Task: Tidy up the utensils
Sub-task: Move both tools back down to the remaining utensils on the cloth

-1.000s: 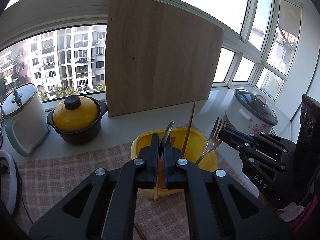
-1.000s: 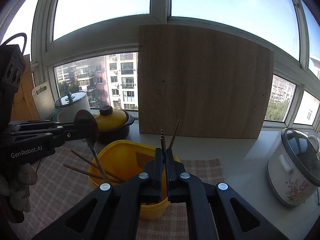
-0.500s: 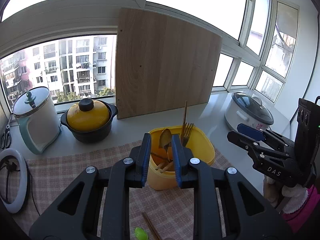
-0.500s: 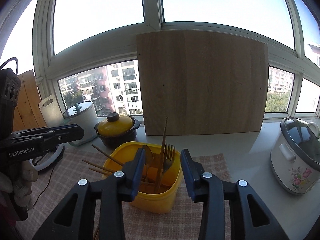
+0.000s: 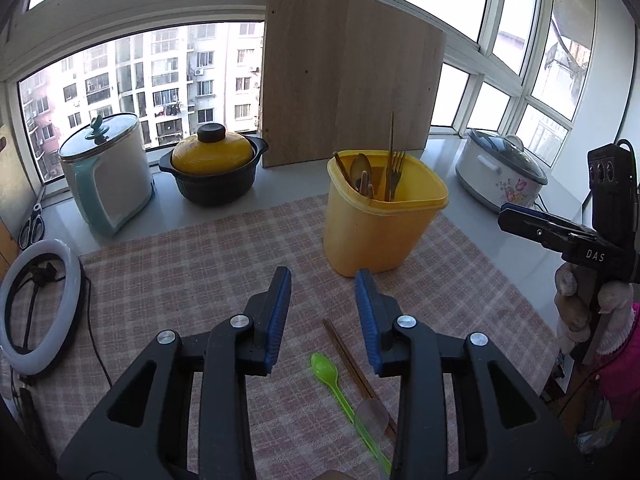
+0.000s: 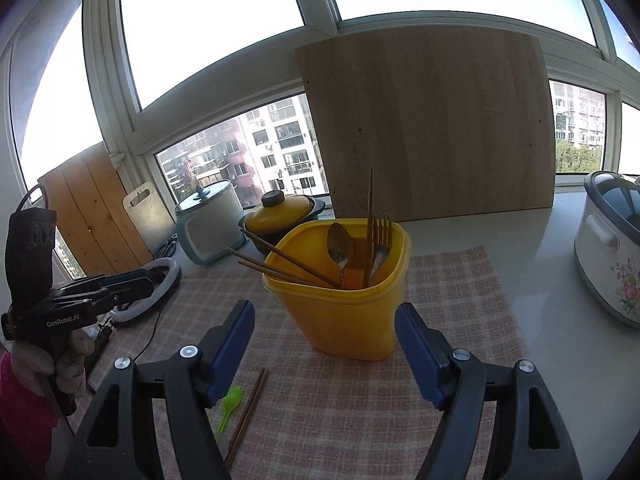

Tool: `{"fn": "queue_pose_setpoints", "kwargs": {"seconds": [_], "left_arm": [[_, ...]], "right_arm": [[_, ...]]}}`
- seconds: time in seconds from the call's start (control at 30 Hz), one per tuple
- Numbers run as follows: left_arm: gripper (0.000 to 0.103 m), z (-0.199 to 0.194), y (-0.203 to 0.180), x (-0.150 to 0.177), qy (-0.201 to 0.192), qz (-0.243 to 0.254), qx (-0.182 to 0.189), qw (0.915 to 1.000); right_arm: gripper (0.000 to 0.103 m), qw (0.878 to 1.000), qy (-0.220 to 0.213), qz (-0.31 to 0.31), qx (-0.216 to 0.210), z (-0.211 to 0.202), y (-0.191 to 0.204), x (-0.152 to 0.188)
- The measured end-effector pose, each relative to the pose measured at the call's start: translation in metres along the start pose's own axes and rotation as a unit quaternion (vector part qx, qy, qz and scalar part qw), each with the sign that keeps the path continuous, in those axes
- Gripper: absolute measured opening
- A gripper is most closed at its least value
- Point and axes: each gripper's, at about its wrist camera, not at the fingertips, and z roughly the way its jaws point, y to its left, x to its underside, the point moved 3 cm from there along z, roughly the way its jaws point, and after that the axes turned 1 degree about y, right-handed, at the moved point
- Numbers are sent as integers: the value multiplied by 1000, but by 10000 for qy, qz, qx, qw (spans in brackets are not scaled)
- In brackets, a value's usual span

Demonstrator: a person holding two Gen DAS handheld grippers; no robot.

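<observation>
1. Both claws, left claw (image 5: 323,312) and right claw (image 6: 325,344), have just been opening and hold nothing.
2. The green spoon (image 5: 326,368) and brown chopsticks (image 5: 347,354) lie near the surface's front edge; take those next.
3. Drop them upright into the yellow bin (image 6: 352,300), mid-surface.

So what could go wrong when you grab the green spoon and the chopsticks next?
The green spoon and a clear spoon lie right against the brown chopsticks on the checked cloth, so the left gripper, jaws just opened and empty, might pinch two at once. The yellow bin already holds leaning chopsticks; bumping them could tip it.
</observation>
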Motion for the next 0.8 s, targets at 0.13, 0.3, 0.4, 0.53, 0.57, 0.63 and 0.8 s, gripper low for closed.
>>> {"fn": "queue_pose_setpoints", "kwargs": {"seconds": [0.13, 0.3, 0.4, 0.53, 0.57, 0.63, 0.8], "left_arm": [[33, 11, -3, 43, 533, -18, 186, 9984], [33, 33, -14, 90, 1199, -5, 387, 9920], [33, 45, -21, 109, 1474, 19, 464, 9880], [46, 54, -37, 124, 1758, 246, 537, 9827], [46, 55, -40, 127, 1779, 333, 500, 9822], [46, 58, -45, 130, 1809, 476, 442, 9814], [46, 67, -46, 134, 1880, 506, 281, 9805]], "right_arm": [[75, 9995, 286, 23, -135, 5, 1, 20], [75, 9970, 719, -68, -293, 20, 7, 43], [74, 9951, 924, -74, -355, 30, 11, 53], [72, 9930, 1105, -172, -390, 41, 17, 62], [71, 9924, 1149, -199, -389, 44, 18, 64], [70, 9915, 1222, -232, -390, 48, 20, 67], [69, 9897, 1356, -206, -421, 55, 23, 73]]}}
